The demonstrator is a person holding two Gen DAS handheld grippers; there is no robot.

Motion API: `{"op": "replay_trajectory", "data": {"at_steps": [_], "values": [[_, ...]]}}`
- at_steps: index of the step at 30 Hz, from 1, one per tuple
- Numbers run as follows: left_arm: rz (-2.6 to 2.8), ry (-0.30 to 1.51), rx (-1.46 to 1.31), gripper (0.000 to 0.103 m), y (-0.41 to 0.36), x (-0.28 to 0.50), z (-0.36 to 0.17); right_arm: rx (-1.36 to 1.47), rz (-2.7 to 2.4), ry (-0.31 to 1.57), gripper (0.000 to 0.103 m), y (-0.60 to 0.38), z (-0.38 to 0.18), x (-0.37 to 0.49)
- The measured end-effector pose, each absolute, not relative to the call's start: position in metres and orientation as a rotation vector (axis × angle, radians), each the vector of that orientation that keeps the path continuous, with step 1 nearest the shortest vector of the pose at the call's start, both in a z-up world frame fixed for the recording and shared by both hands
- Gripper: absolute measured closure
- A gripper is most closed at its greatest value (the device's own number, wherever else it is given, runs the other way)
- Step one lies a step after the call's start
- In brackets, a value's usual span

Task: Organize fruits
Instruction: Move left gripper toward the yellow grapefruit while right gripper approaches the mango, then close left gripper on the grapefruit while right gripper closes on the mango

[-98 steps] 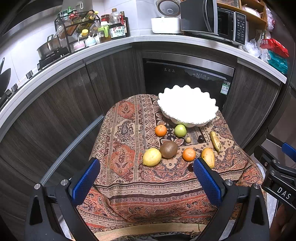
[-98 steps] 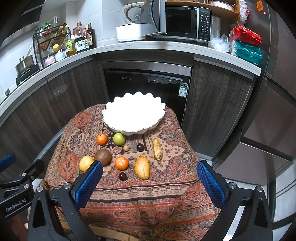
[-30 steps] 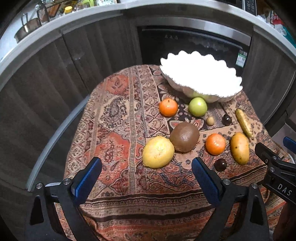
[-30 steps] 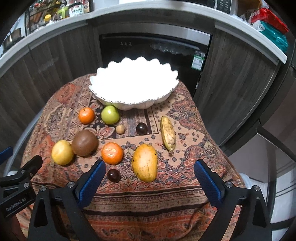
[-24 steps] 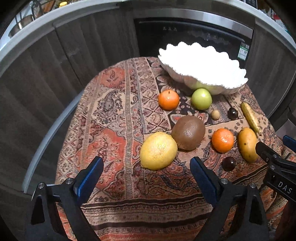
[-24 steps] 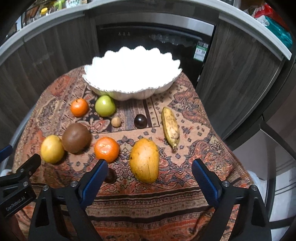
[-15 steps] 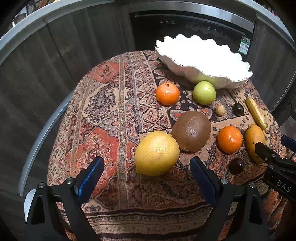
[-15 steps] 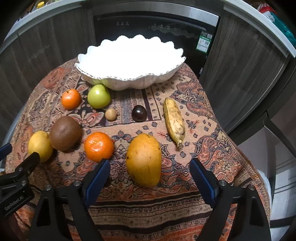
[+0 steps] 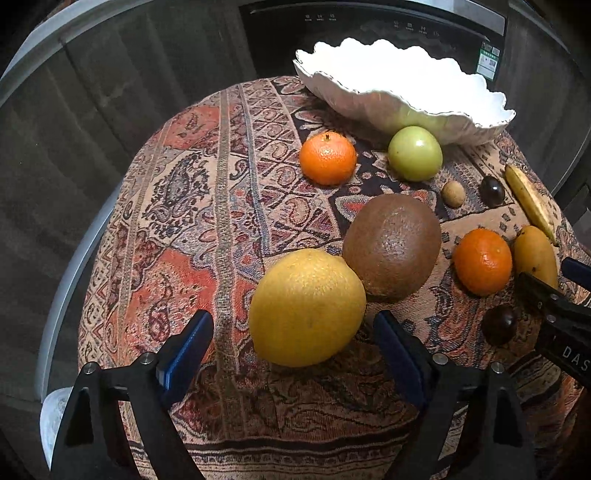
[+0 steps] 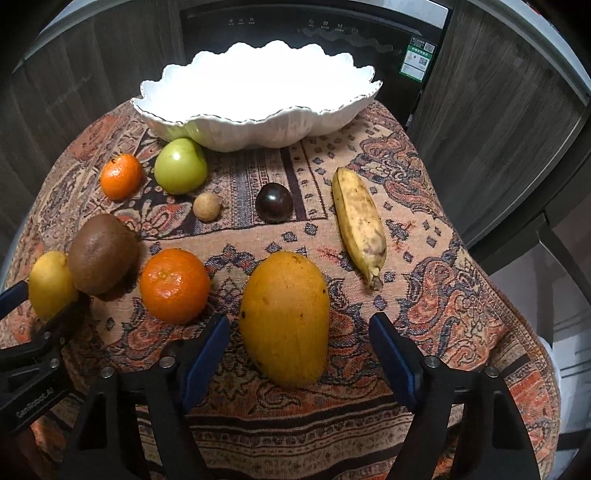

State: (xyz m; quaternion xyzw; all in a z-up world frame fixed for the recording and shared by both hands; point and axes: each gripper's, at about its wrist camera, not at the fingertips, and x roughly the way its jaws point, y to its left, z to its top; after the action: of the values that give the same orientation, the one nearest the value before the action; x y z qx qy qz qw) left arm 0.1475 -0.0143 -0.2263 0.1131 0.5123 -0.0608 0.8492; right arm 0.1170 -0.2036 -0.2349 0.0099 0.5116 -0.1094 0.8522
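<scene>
Several fruits lie on a patterned cloth before a white scalloped bowl (image 9: pixel 402 92), which also shows in the right wrist view (image 10: pixel 258 110). My left gripper (image 9: pixel 291 339) is open, its blue pads on either side of the near end of a yellow lemon (image 9: pixel 306 306), apart from it. A brown kiwi (image 9: pixel 393 245) touches the lemon. My right gripper (image 10: pixel 297 345) is open around the near end of a mango (image 10: pixel 286 317). Two oranges (image 10: pixel 173 284) (image 10: pixel 121 176), a green apple (image 10: pixel 180 165), a banana (image 10: pixel 360 221) and a dark plum (image 10: pixel 274 203) lie around.
A small tan fruit (image 10: pixel 207 206) lies beside the plum, and another dark fruit (image 9: pixel 498 325) sits near the front. The cloth-covered table (image 9: pixel 192 177) drops off at its round edges. Dark cabinets and an oven (image 10: pixel 314 33) stand behind the bowl.
Both grippers have moved forward and down toward the table. The left now brackets the lemon and the right brackets the mango. The jaws stay open and no fruit has moved.
</scene>
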Motion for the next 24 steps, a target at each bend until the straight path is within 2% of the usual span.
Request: {"op": "replay_trajectory", "data": {"at_steps": [5,10,13,17,19,24], "values": [[-0.136,1.094,0.248,0.019,-0.018,0.153,-0.232,0.022,-0.229,1.092,0.033,-0.206,-0.241,0.124],[-0.149,1.095,0.241,0.02,-0.02,0.157,-0.236,0.035,-0.223,1.097,0.034,-0.208,-0.245,0.126],[-0.168,1.097,0.224,0.029,-0.02,0.16,-0.236,0.044,-0.217,1.106,0.034,-0.21,-0.246,0.128],[-0.183,1.102,0.218,0.039,-0.023,0.158,-0.234,0.074,-0.176,1.106,0.051,-0.21,-0.245,0.129],[-0.168,1.096,0.226,0.045,-0.022,0.157,-0.233,0.073,-0.168,1.103,0.052,-0.209,-0.245,0.129],[-0.165,1.105,0.225,0.046,-0.022,0.153,-0.231,0.067,-0.161,1.087,0.053,-0.207,-0.244,0.125]]}}
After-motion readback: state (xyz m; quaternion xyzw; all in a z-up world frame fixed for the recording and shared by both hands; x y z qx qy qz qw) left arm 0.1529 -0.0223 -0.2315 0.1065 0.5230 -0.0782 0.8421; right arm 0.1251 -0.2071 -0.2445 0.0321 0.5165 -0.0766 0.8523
